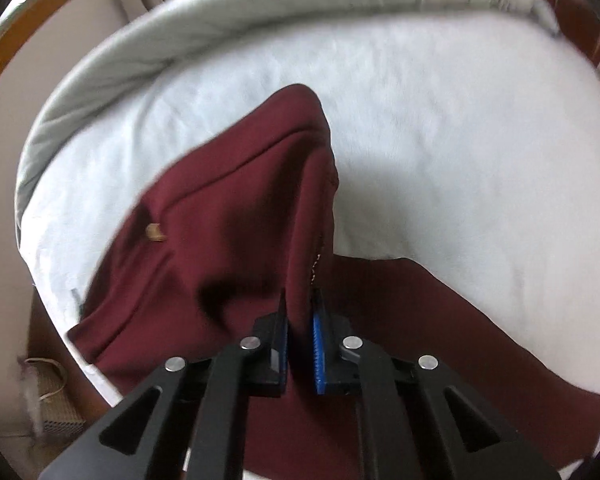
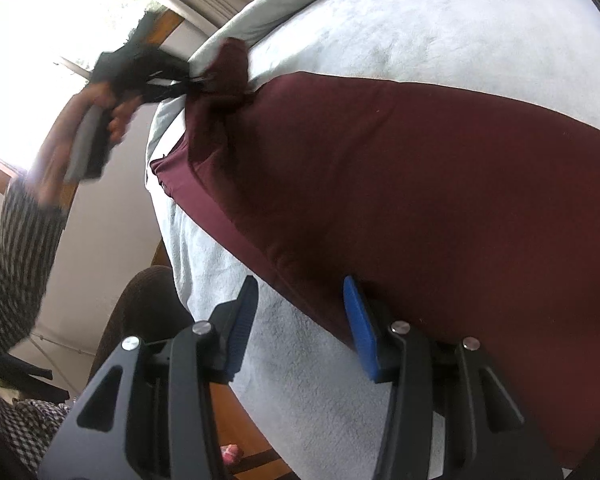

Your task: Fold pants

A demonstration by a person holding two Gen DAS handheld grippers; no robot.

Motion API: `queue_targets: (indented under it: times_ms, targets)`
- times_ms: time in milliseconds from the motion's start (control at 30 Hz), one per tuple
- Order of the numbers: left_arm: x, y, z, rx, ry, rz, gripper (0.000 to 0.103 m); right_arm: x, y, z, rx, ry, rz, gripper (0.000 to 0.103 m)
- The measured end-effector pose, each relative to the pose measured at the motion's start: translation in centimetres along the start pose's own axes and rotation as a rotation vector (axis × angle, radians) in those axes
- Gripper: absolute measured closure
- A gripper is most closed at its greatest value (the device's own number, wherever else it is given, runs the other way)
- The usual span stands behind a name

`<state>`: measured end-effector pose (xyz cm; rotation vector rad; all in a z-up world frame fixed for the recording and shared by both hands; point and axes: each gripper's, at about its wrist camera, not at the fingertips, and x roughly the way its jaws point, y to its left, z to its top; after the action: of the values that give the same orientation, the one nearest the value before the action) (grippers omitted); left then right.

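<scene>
Dark red pants (image 1: 228,216) lie spread across a pale bed sheet (image 1: 440,140). My left gripper (image 1: 300,300) is shut on a raised fold of the fabric, which rises in a peak in front of its fingers. The right wrist view shows this same left gripper (image 2: 194,82), held by a hand (image 2: 104,100), pinching a lifted corner of the pants (image 2: 420,168) near the bed's far edge. My right gripper (image 2: 300,282) is open at the near long edge of the pants. Its right finger (image 2: 360,320) lies against the cloth and its left finger (image 2: 244,312) is over bare sheet.
A grey duvet (image 1: 180,40) is bunched along the far side of the bed. A wooden bed frame (image 1: 40,20) runs around the mattress. The person's striped sleeve (image 2: 16,260) and a brown-clad leg (image 2: 140,304) are on the left, below a bright window (image 2: 40,20).
</scene>
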<state>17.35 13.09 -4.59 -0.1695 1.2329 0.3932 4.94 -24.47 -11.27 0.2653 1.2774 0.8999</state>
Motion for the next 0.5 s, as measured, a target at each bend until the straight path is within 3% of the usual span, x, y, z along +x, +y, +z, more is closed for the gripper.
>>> queue_targets:
  times_ms: [167,300,400,500]
  targets:
    - [-3.7,6.6,-5.5,-0.102,-0.130,-0.084,0.093,0.0,-0.2,0.1,0.020,-0.006,0.001,0.058]
    - [-1.6,10.4,-9.8,-0.171,-0.120,-0.144,0.090,-0.1,-0.2,0.2,0.030,-0.003,-0.007,0.055]
    - [0.2,12.4,-11.6,-0.246,-0.120,-0.266,0.088,-0.2,0.3,0.4,0.025,-0.004,-0.023,0.046]
    - [2.2,14.3,-12.0,-0.345,-0.088,-0.368,0.072,-0.4,0.9,0.5,0.013,-0.004,-0.058,0.041]
